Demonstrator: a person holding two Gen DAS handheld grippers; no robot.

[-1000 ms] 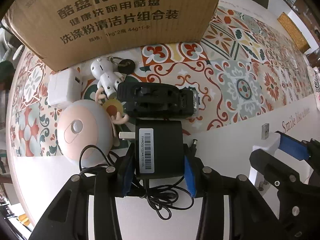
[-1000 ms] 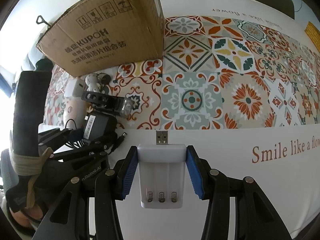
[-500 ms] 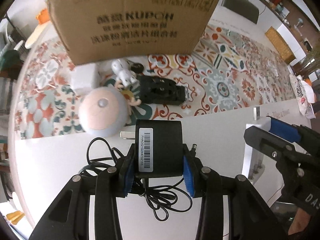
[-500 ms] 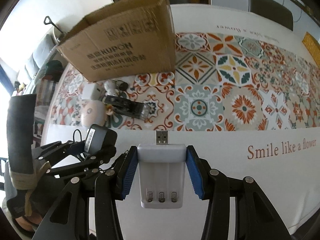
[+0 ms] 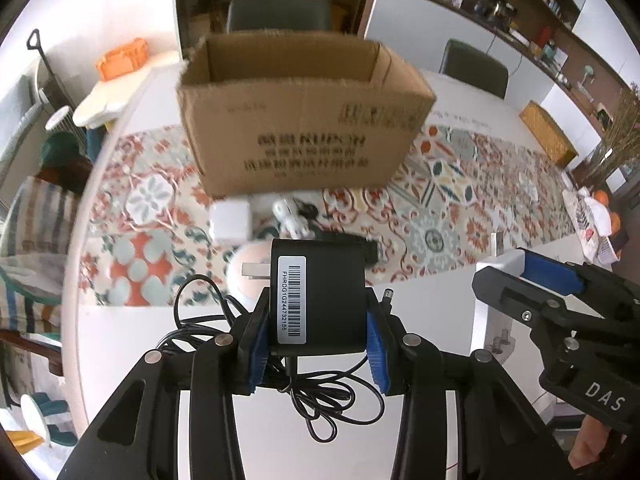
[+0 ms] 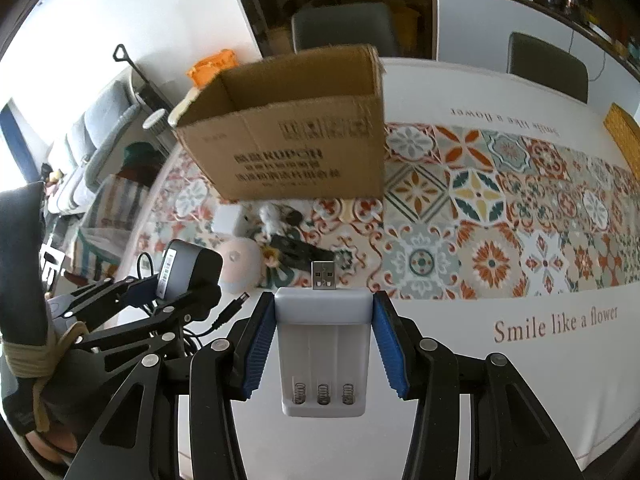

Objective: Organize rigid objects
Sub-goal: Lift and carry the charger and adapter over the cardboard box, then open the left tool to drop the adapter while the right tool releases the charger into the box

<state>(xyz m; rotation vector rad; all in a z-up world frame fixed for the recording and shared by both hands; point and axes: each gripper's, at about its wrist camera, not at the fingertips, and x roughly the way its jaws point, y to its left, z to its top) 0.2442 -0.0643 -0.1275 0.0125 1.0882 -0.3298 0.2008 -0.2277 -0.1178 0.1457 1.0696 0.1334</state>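
My left gripper (image 5: pixel 318 344) is shut on a black power adapter (image 5: pixel 320 300) with a barcode label; its thin cable (image 5: pixel 340 400) dangles below. My right gripper (image 6: pixel 322 352) is shut on a white USB battery charger (image 6: pixel 323 344), plug pointing away. Both are held above the table, short of an open cardboard box (image 5: pixel 296 120) whose inside shows from above. The right gripper (image 5: pixel 560 292) appears at the right of the left wrist view, and the left gripper (image 6: pixel 160 300) with the adapter (image 6: pixel 188 272) at the left of the right wrist view.
On the patterned tablecloth (image 6: pixel 480 208) before the box lie a white cube charger (image 5: pixel 231 222), a small white figurine (image 5: pixel 290 216), a pink round device (image 6: pixel 240 264) and a black clip-like object (image 6: pixel 296 252). Chairs (image 6: pixel 340 24) stand beyond the table. A woven basket (image 5: pixel 548 132) sits far right.
Both grippers have risen with their loads, so the box's open top now shows and the table items look smaller and farther. The grips are unchanged.
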